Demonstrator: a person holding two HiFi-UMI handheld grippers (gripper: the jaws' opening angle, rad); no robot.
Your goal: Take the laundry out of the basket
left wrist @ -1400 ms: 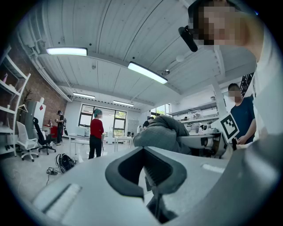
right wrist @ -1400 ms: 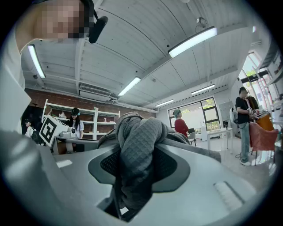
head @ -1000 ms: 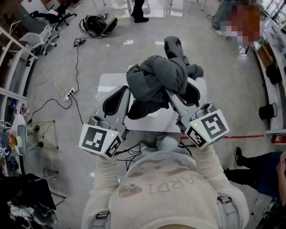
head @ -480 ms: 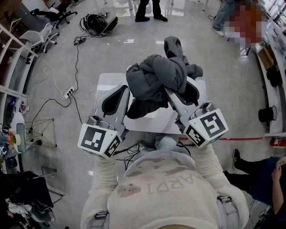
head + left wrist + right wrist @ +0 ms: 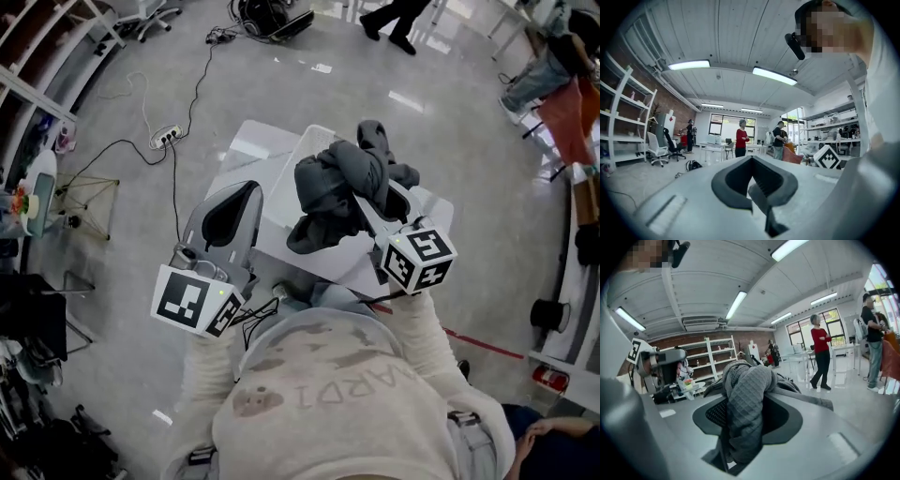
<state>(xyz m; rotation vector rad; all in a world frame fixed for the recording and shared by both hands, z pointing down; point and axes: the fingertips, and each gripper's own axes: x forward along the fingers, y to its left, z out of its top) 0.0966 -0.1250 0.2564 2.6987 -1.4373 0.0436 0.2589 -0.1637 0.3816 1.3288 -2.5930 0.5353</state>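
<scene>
A dark grey quilted garment (image 5: 342, 183) hangs bunched in the air over the white basket (image 5: 281, 183) on the white table (image 5: 246, 142). My right gripper (image 5: 364, 195) is shut on it. In the right gripper view the garment (image 5: 745, 390) fills the gap between the dark pads (image 5: 785, 420), pinched even though the jaws have just been opening a little. My left gripper (image 5: 234, 192) sits to the left of the bundle, apart from it. In the left gripper view the left gripper (image 5: 751, 161) has its tips together with nothing between them.
A power strip with cables (image 5: 169, 138) lies on the floor beyond the table's left side. A person walks at the far top (image 5: 394, 19) and another sits at lower right (image 5: 553, 431). Shelving (image 5: 37, 103) lines the left, and red floor tape (image 5: 478, 342) runs behind me.
My right gripper has come down with the garment, closer to the basket. The left gripper has drifted left, away from the bundle. The head view has swung round.
</scene>
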